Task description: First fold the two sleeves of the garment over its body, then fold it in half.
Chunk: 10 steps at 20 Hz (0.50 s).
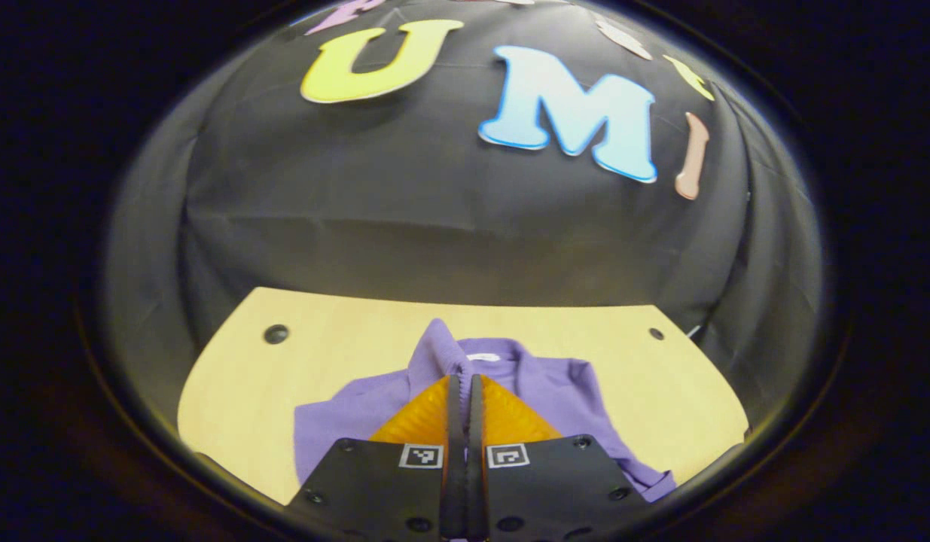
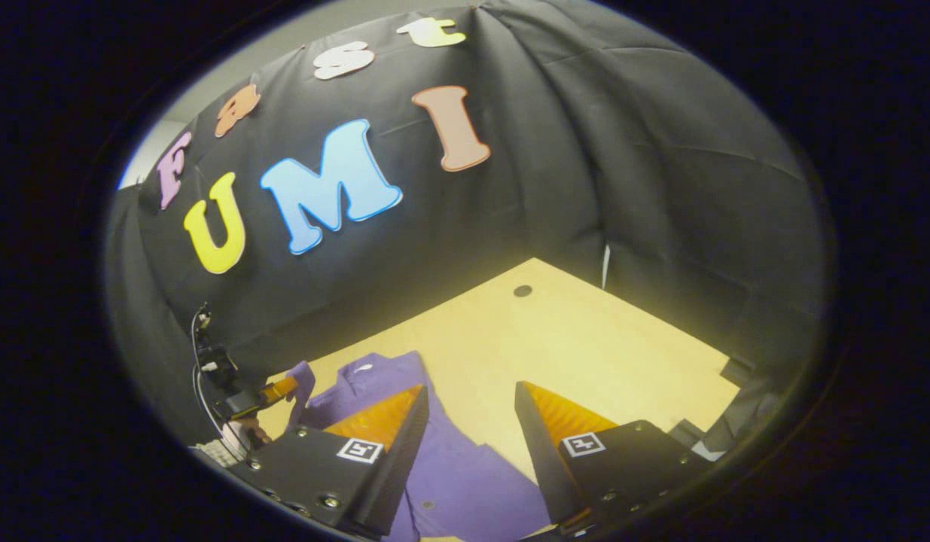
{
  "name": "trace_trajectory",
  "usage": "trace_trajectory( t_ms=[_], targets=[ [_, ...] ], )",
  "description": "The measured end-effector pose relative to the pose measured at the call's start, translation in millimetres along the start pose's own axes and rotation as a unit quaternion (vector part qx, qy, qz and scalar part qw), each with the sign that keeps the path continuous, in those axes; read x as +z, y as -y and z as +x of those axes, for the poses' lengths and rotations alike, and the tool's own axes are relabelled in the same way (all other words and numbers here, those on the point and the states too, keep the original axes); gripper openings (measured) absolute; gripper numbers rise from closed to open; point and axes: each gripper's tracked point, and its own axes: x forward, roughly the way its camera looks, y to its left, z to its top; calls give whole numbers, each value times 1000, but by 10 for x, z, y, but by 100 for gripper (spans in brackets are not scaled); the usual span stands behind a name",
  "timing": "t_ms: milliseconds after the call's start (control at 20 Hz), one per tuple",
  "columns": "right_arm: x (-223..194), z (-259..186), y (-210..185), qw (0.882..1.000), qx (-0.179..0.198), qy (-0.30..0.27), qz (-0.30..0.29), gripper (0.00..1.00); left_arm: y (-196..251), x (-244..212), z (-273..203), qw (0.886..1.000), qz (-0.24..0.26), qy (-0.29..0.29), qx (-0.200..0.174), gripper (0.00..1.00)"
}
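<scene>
1. In the left gripper view the left gripper (image 1: pixel 465 380) had its two fingers pressed together, with no gap between them. Their tips sat at a raised ridge of purple cloth, but the fingers hid the contact, so I could not tell whether cloth was pinched between them.
2. The shirt (image 1: pixel 540 384), a purple garment, lay on the table (image 1: pixel 284 376), a pale wooden top. Its collar (image 1: pixel 483 354) pointed toward the booth wall, and a small white tag showed inside the neck.
3. The gripper's body covered the shirt's middle and its near hem, so how much of it was folded could not be made out. A corner of cloth (image 1: pixel 653 482) ran out to the lower right, close to the table's edge.
4. In the right gripper view the right gripper (image 2: pixel 471 403) stood wide open, with nothing between the fingers. It hung above the table, over the shirt's right edge.
5. There the shirt (image 2: pixel 449 467) lay under and between the fingers; its lower part was cut off by the view's edge.
6. At the far left of that view the left gripper (image 2: pixel 280 390) showed small, beside a lifted flap of purple cloth (image 2: pixel 303 376). A hand (image 2: pixel 242 433) below it was partly hidden, and whether the fingers gripped the flap was too small to tell.
</scene>
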Motion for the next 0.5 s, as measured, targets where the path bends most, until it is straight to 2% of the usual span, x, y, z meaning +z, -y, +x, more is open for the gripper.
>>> trace_trajectory(
  t_ms=[250,500],
  targets=[
    [-28,-244,521,998,-55,7,24,71,1167,-201,313,996,44,-22,-75,7],
    [-87,-489,887,994,-96,9,43,71,1637,-601,636,993,50,-59,-84,7]
  ],
)
